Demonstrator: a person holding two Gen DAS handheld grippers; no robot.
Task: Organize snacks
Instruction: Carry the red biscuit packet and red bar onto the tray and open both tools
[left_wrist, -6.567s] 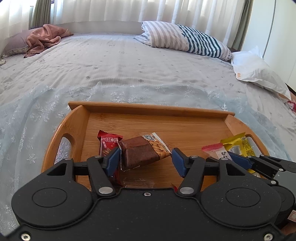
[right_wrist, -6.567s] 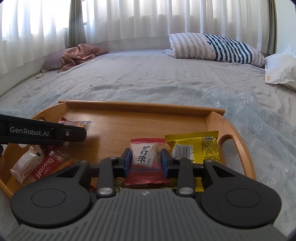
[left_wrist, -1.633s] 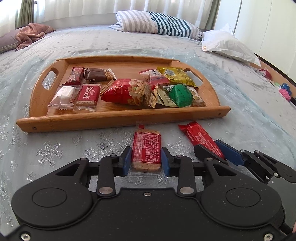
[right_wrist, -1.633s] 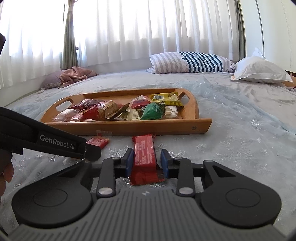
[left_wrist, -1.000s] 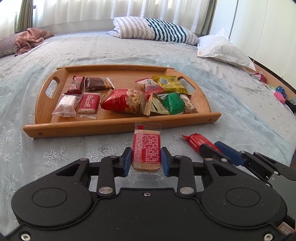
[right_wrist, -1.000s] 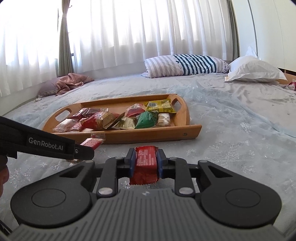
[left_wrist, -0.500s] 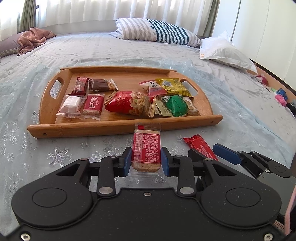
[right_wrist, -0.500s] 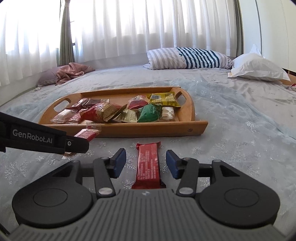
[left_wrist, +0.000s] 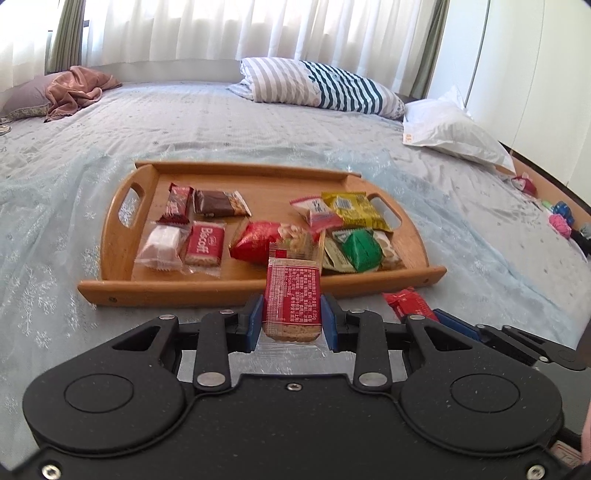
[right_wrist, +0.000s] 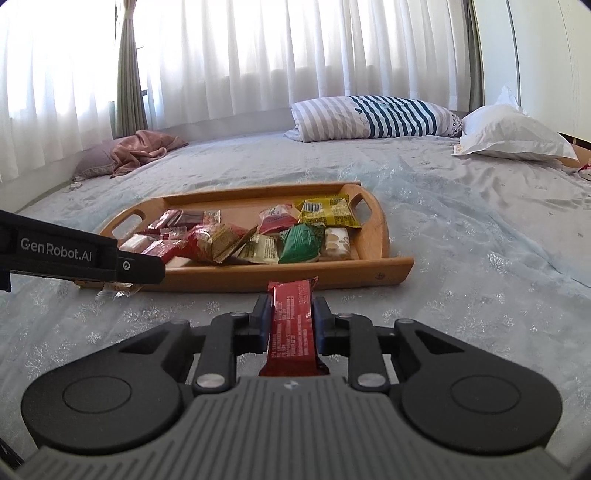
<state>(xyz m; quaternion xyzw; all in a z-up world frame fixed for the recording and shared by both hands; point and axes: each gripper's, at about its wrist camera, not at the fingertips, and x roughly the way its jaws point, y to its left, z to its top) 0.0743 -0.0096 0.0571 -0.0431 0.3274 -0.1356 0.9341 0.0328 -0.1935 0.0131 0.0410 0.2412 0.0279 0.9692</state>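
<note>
left gripper (left_wrist: 291, 321) clamps a red-label biscuit pack (left_wrist: 293, 299) above the bedspread (left_wrist: 55, 302), just short of the wooden tray (left_wrist: 258, 286) — long axis runs straight ahead toward the tray. right gripper (right_wrist: 290, 326) pinches a red snack bar (right_wrist: 293, 325), long axis also pointing at the tray.

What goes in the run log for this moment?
left gripper: shut on biscuit | right gripper: shut on red bar | tray: ahead on bed
</note>
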